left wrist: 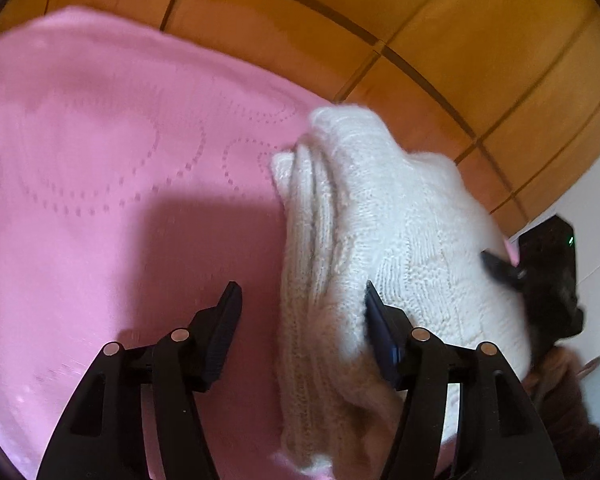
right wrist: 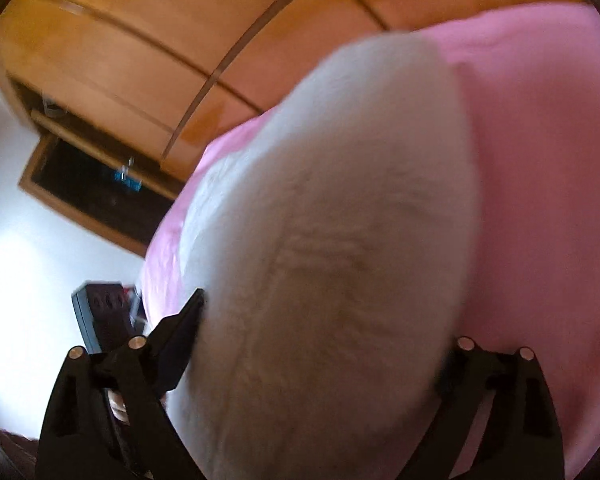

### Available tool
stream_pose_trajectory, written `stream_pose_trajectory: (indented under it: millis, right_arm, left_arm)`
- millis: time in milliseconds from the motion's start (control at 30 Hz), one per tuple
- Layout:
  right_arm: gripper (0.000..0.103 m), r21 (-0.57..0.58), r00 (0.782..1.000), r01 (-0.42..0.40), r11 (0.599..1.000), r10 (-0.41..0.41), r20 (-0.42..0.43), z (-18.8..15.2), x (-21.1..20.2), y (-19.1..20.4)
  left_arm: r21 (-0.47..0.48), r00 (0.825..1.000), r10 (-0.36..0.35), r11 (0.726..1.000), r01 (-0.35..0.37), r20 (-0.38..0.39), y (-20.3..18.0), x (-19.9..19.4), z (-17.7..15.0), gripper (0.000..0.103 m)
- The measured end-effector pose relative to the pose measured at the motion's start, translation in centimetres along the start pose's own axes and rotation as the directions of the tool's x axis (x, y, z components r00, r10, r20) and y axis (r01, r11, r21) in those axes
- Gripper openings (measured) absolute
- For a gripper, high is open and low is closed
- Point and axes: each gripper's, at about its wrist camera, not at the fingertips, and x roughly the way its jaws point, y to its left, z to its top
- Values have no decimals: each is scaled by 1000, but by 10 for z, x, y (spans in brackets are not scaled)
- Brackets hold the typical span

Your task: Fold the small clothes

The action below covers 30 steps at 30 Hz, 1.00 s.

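A white knitted sweater (left wrist: 380, 240), folded into a bundle, is seen on a pink bedspread (left wrist: 100, 160), its long axis running away from the left claw (left wrist: 300, 300) toward the orange wooden wardrobe doors (left wrist: 460, 40); the left claw is held open, its right finger touching the knit. The right claw (right wrist: 324, 320) is spread wide around the sweater's blurred bulk; a white wall (right wrist: 20, 260) is seen beside the bed.

White cable-knit sweater (left wrist: 384, 240) — folded, bunched — on the pink blanket (left wrist: 100, 160)
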Motion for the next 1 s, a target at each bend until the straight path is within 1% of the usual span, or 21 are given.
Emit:
stream_pose_trajectory:
  millis: [33, 67, 100, 133, 167, 200, 300, 333, 400, 433, 567, 600, 667, 700, 767, 800, 867, 900, 933, 967, 1000]
  right_arm:
    - [72, -8, 1000, 7, 1000, -7, -2, 1, 3, 3]
    - [68, -16, 1000, 18, 1000, -18, 4, 2, 1, 6]
    - [61, -24, 1000, 27, 999, -27, 9, 2, -1, 8]
    - [56, -50, 999, 46, 998, -45, 18, 1, -7, 13]
    - [54, -77, 998, 63, 995, -61, 29, -1, -13, 20]
    - [52, -99, 997, 71, 993, -67, 41, -1, -20, 25]
    - [51, -156, 992, 90, 984, -74, 106, -3, -51, 39]
    - [51, -168, 986, 107, 980, -84, 141, -3, -67, 41]
    - [51, -167, 977, 129, 977, -96, 191, 0, -92, 38]
    - [51, -159, 967, 154, 975, -116, 227, 1, -111, 32]
    - [51, -60, 926, 222, 973, -191, 325, 2, -168, -5]
    - [51, -19, 913, 240, 971, -219, 344, -1, -184, -21]
    - [52, 38, 901, 261, 965, -258, 349, -7, -201, -44]
    - [53, 71, 896, 273, 959, -281, 344, -10, -206, -58]
    - [56, 160, 884, 314, 936, -349, 310, -20, -214, -94]
    - [59, 183, 882, 324, 928, -366, 297, -24, -213, -106]
    - [66, 246, 882, 306, 920, -371, 289, -38, -213, -128]
    - [77, 258, 878, 301, 918, -372, 300, -42, -215, -131]
    - [89, 269, 863, 318, 909, -395, 314, -48, -218, -129]
    - [92, 277, 840, 357, 892, -436, 322, -54, -221, -125]
    - [92, 276, 816, 395, 876, -473, 332, -57, -228, -120]
  left_arm:
    - [-14, 1000, -20, 1000, 20, 4, 3, 0, -1, 59]
    - [-17, 999, -36, 999, 36, 6, 4, -1, -3, 56]
    - [-26, 997, -74, 997, 74, 1, 4, -1, -4, 43]
    - [-49, 990, -142, 989, 141, -6, 3, 0, -3, 35]
    - [-50, 989, -151, 987, 151, 0, 0, -1, -4, 35]
    - [-30, 988, -153, 988, 153, 3, -6, 0, -3, 31]
    - [35, 982, -186, 982, 187, -27, -38, 10, 5, 29]
    - [52, 980, -194, 979, 195, -35, -48, 14, 8, 29]
    - [102, 975, -215, 970, 220, -57, -82, 30, 18, 29]
    - [127, 972, -224, 965, 231, -66, -99, 39, 22, 29]
    - [232, 968, -225, 941, 246, -113, -171, 80, 32, 29]
    - [278, 968, -210, 930, 240, -136, -195, 96, 30, 29]
    - [346, 970, -171, 912, 222, -170, -223, 116, 20, 29]
    - [383, 972, -135, 902, 201, -193, -240, 131, 12, 29]
    - [421, 977, -86, 892, 164, -198, -256, 150, 4, 29]
    - [422, 978, -74, 894, 151, -193, -260, 156, 0, 30]
    - [399, 981, -67, 907, 136, -183, -266, 162, -5, 31]
    - [420, 985, -56, 899, 122, -166, -269, 162, -8, 32]
    - [438, 987, -49, 892, 113, -154, -271, 161, -11, 33]
    - [455, 989, -36, 885, 98, -141, -270, 158, -12, 34]
    - [454, 990, -31, 886, 92, -139, -269, 156, -13, 35]
